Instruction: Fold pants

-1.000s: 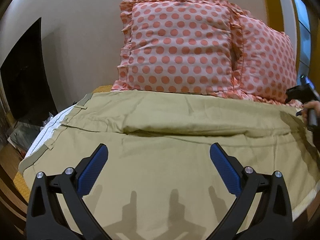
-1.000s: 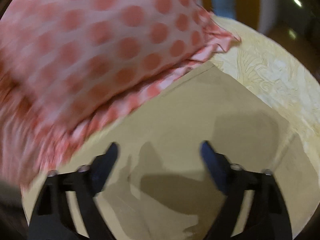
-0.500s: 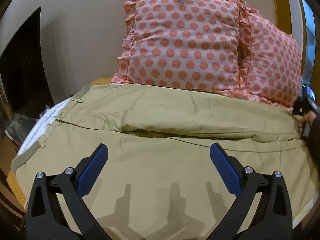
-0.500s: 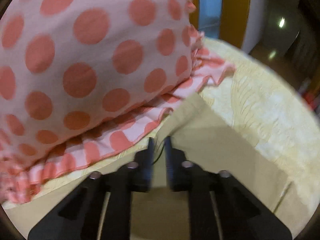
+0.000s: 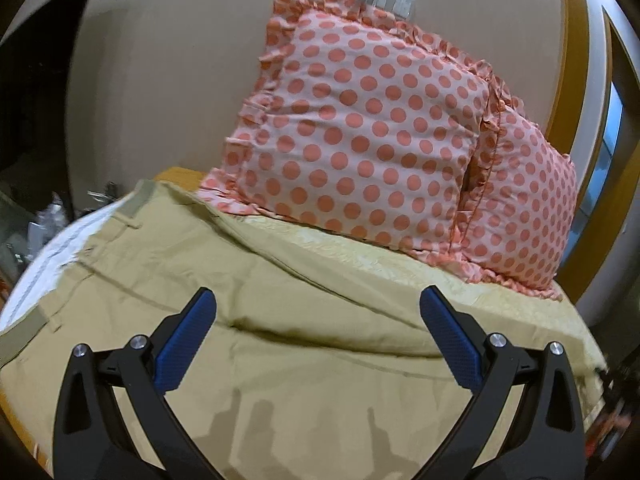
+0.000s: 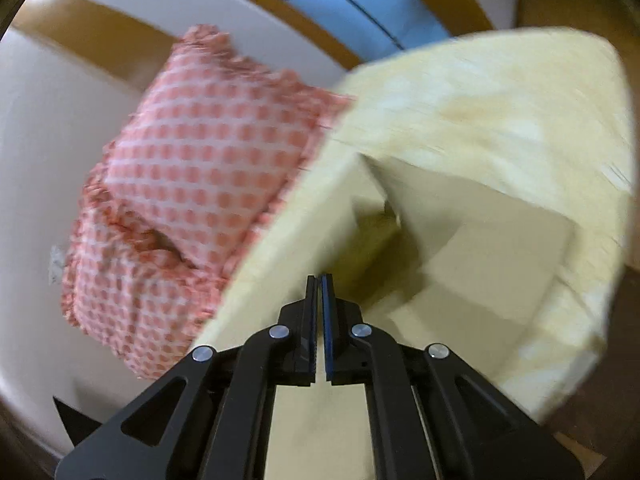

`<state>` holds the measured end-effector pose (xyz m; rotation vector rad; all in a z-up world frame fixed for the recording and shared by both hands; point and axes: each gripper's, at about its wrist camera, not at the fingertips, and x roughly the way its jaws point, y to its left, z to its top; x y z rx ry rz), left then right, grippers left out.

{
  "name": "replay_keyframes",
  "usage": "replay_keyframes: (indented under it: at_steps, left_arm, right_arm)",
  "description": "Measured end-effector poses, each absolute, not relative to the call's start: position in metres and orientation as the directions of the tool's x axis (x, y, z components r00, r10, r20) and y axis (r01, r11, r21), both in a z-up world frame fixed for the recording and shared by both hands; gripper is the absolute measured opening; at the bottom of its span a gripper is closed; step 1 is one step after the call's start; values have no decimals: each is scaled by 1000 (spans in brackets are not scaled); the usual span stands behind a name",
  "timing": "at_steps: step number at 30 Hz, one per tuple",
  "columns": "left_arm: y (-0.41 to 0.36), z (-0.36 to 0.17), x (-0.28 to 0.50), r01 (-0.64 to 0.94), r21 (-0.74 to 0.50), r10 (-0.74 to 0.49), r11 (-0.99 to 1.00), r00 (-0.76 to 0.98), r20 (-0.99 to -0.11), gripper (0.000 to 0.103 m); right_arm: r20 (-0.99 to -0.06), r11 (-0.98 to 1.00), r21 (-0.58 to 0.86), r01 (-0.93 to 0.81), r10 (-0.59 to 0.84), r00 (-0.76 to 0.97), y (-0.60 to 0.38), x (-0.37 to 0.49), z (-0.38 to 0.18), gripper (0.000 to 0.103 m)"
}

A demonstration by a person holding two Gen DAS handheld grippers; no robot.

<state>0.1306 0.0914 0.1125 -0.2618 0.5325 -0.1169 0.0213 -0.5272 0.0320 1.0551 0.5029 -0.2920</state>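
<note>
**Right gripper pinches a pant leg; left gripper hangs open**

The left gripper hovers over the khaki pants with its blue pads spread wide, gripping nothing. The right gripper has its pads pressed together on a lifted fold of the pants, the cloth rising from the pale yellow bedspread. Beyond the pants, two pink polka-dot pillows lean against the wall.
</note>
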Motion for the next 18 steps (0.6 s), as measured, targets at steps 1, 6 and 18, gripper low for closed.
replay_keyframes:
  at_steps: [1,6,18]
  left_arm:
    - [91,111,147,43,-283,-187,958,842,-506,101]
    - [93,100,197,-14,-281,-162,960,789,-592,101]
    - [117,80,253,-156,-311,-106,937,725,-681,101]
  right_arm:
    - [-528,454,762,463,22,849,-531,23,26,4]
    - [-590,422,751,508,83,803,-533,16,15,51]
    - [-685,476,687,549,171,709,-502,39,22,51]
